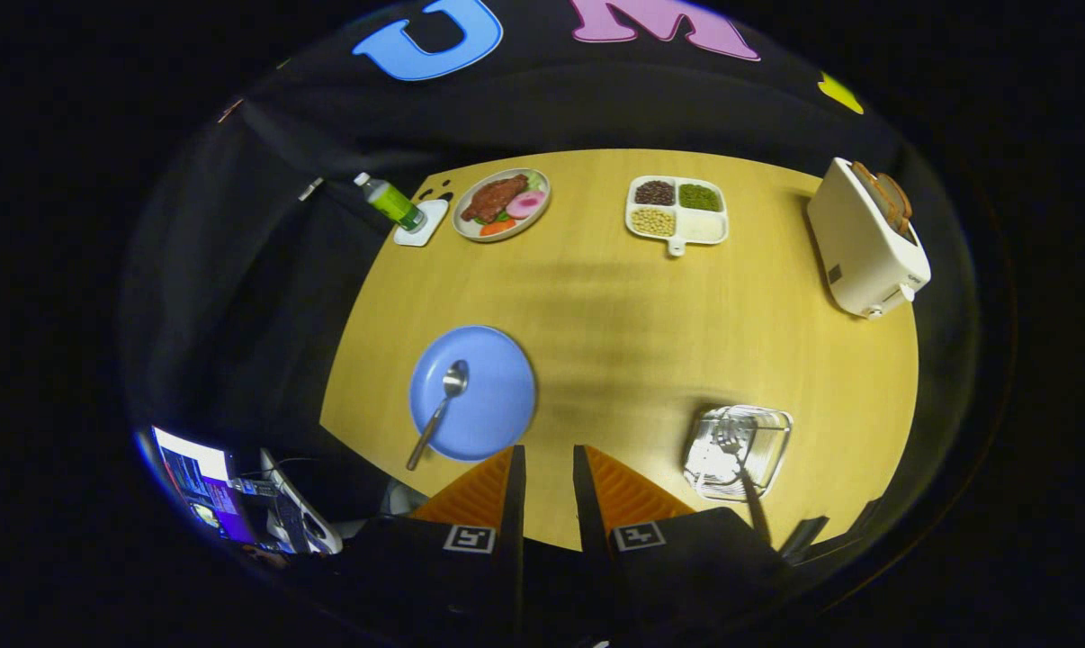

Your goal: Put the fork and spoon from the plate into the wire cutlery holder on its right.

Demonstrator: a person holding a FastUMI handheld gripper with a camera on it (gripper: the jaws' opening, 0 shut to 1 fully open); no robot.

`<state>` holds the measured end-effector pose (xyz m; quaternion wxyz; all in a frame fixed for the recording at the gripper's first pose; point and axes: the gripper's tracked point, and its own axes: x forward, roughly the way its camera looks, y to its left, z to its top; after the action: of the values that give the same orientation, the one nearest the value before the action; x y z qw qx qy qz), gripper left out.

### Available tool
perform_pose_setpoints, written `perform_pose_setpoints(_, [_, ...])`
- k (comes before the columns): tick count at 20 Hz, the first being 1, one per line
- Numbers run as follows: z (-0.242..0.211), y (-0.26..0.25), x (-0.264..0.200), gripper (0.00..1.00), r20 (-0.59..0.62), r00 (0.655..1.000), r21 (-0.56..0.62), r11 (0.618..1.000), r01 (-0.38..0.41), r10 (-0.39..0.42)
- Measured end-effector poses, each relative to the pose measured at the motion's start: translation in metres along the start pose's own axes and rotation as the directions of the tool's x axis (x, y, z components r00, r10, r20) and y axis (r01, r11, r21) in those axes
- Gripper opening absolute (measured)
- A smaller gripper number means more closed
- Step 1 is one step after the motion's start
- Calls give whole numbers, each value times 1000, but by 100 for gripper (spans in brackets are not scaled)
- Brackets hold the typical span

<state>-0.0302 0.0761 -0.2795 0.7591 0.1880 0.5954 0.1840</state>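
Observation:
A blue plate [493, 396] lies on the wooden table just ahead and left of my fingers. A metal spoon [439, 412] rests on it, bowl on the plate, handle sticking out over the plate's near-left rim. To the right of my fingers stands the wire cutlery holder [738, 450] with the fork [746, 477] inside, its handle leaning out toward me. My gripper [549, 463] hovers high over the table's near edge, between plate and holder. A narrow gap separates the fingers and nothing sits between them.
At the far side of the table [632, 315] stand a green bottle [392, 202] on a white coaster, a plate of food [501, 203] and a divided tray of beans [677, 211]. A white toaster [866, 238] with bread sits far right. A laptop [202, 481] is off the table's near-left corner.

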Motion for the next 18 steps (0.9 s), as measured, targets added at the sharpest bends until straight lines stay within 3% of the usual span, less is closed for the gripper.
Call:
perform_pose_setpoints(8, [-34,106,103,34,-160,979,95,990,-109,123])
perform_pose_setpoints(18, [-59,115,218,34,-262,965,172,984,53,-7])
